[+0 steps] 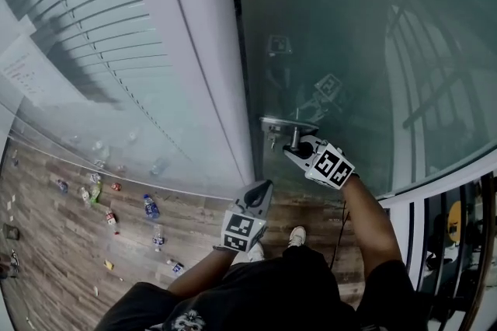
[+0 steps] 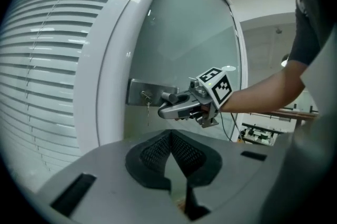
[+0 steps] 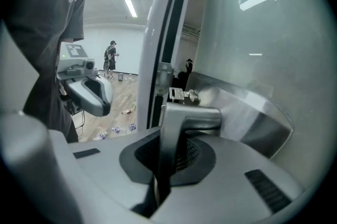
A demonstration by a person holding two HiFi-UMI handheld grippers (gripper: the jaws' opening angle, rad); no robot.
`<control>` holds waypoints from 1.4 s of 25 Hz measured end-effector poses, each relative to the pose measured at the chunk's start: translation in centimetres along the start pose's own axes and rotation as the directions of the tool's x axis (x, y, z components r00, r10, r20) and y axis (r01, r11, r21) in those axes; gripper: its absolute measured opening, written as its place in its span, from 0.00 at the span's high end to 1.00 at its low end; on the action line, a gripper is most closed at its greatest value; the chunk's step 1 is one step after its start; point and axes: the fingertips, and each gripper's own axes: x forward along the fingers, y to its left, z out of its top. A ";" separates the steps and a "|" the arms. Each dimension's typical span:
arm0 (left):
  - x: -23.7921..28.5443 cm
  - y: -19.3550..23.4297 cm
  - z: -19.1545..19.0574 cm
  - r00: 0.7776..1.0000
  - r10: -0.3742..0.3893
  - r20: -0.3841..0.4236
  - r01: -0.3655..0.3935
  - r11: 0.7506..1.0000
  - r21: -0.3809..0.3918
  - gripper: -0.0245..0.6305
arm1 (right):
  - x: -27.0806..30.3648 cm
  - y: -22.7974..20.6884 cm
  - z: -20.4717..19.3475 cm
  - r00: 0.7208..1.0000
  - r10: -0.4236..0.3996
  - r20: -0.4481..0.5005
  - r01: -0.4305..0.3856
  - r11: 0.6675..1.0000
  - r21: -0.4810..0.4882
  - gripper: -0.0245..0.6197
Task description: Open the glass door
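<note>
The frosted glass door [image 1: 373, 50] stands right of a white door frame [image 1: 210, 50]. Its metal lock plate [image 1: 283, 122] carries a lever handle [image 1: 294, 137]. My right gripper [image 1: 297, 151] is shut on that handle, and in the right gripper view the lever [image 3: 184, 118] runs down between the jaws of the right gripper [image 3: 168, 160]. The left gripper view shows the right gripper [image 2: 171, 107] on the handle [image 2: 169, 97], with a key [image 2: 148, 107] hanging from the plate [image 2: 142, 92]. My left gripper [image 1: 266, 186] hangs free below and left of the handle, shut and holding nothing, with its pads [image 2: 158, 152] together.
Bottles and cans [image 1: 151, 205] lie scattered over the wooden floor at the lower left. A glass wall with blinds [image 1: 85, 19] runs left of the frame. A dark railing [image 1: 458, 221] stands at the far right. A person [image 3: 110, 57] stands far back in the room.
</note>
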 end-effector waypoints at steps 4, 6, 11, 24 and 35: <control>1.9 -0.5 0.9 1.000 -0.013 0.026 0.013 1.000 0.022 0.95 | 1.1 -2.7 -1.5 0.999 -0.035 -0.011 0.036 0.999 0.018 0.94; 4.2 0.2 3.1 0.999 -0.025 0.044 0.024 0.999 0.022 0.95 | 1.7 -6.4 -1.0 0.998 -0.057 -0.017 0.057 0.998 0.023 0.94; 10.5 -0.4 6.7 0.999 -0.017 0.040 0.017 1.000 0.005 0.95 | 1.4 -15.4 -1.1 0.993 -0.108 -0.046 0.111 0.992 0.065 0.94; 29.2 8.6 8.7 0.977 0.212 -0.027 -0.212 0.977 0.008 0.95 | 4.6 -40.5 -8.7 0.965 -0.233 -0.120 0.254 0.945 0.208 0.94; 41.2 9.4 10.5 0.961 0.273 -0.029 -0.274 0.961 -0.030 0.95 | 1.8 -59.7 -18.3 0.907 -0.333 -0.260 0.406 0.856 0.319 0.94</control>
